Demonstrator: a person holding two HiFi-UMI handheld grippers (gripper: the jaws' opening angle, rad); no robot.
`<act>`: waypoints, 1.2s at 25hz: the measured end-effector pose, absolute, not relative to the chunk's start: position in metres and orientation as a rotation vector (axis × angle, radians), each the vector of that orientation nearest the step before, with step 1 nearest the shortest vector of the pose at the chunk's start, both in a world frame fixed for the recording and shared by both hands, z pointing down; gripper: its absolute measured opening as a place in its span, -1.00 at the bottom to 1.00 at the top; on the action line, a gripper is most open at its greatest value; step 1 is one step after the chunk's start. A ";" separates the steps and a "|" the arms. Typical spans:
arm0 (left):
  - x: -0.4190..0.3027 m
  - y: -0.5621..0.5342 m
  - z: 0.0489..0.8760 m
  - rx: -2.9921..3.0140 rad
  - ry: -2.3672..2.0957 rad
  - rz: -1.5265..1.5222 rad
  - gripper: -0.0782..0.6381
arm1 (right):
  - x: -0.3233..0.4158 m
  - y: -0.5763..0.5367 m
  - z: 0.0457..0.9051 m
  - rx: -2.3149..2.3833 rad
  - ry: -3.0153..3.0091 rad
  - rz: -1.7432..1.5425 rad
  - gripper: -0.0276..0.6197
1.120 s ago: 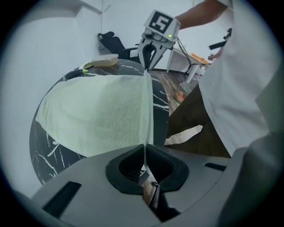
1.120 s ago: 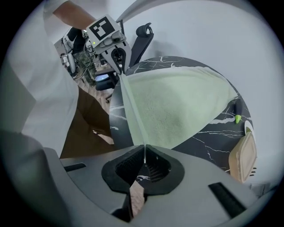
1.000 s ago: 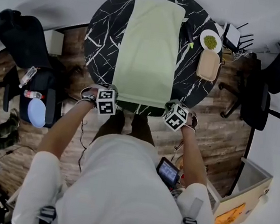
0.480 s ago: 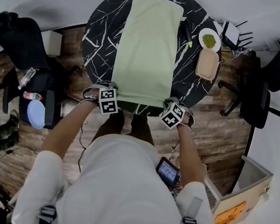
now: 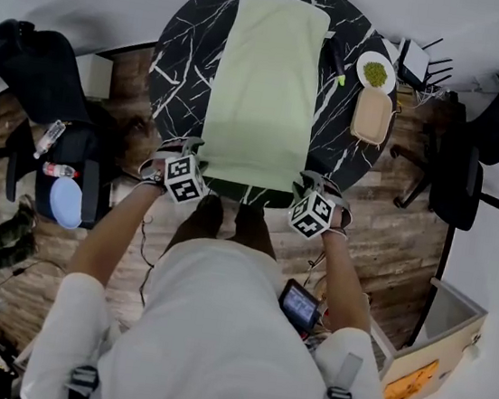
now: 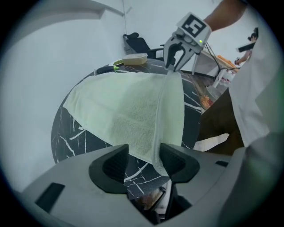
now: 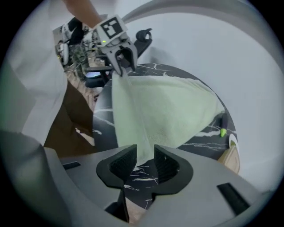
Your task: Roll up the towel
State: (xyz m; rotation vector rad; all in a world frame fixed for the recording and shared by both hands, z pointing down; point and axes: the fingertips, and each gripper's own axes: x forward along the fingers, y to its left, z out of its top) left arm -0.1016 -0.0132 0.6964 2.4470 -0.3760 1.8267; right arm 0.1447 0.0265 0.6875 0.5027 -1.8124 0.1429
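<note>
"Where's the towel (image 5: 264, 86) now?"

"It's spread flat on the round black table (image 5: 180, 66), running lengthwise away from the person. Its near hem is at the table's edge, right by them."

"And the grippers?"

"There's one at each near corner. The left gripper (image 6: 144, 162) has just been opening. Its jaws stand well apart, and the corner hangs slack between them, brushing only one pad. The right gripper (image 7: 144, 162) has been opening too, but less. It shows a narrow gap with the other corner loose inside, not pinched."

"How will the towel handle?"

"I'd say it's light, soft terry, limp wherever nothing holds it up, and not slippery. I'd take it along the near hem at both corners and keep them level, or the roll may go crooked."
</note>
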 end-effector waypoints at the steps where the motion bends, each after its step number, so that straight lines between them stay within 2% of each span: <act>1: -0.104 -0.012 0.695 2.435 -0.391 1.796 -0.15 | 0.138 0.034 0.686 0.449 -1.828 0.103 -0.57; 5: -0.110 -0.009 0.697 2.379 -0.437 1.709 -0.15 | 0.118 0.061 0.692 0.319 -1.859 0.042 -0.60; 12: -0.111 -0.027 0.698 2.355 -0.544 1.668 -0.15 | 0.129 0.080 0.725 0.264 -1.786 0.164 -0.60; 18: -0.115 -0.035 0.686 2.289 -0.610 1.434 -0.08 | 0.129 0.078 0.724 0.290 -1.785 0.174 -0.61; 20: -0.118 -0.037 0.683 2.277 -0.614 1.385 -0.04 | 0.130 0.075 0.723 0.317 -1.784 0.182 -0.65; 21: -0.120 -0.038 0.682 2.270 -0.610 1.371 -0.02 | 0.131 0.071 0.723 0.341 -1.782 0.185 -0.88; 30: -0.136 -0.034 0.689 2.107 -0.620 1.212 0.05 | 0.134 0.071 0.726 0.299 -1.748 0.221 -0.90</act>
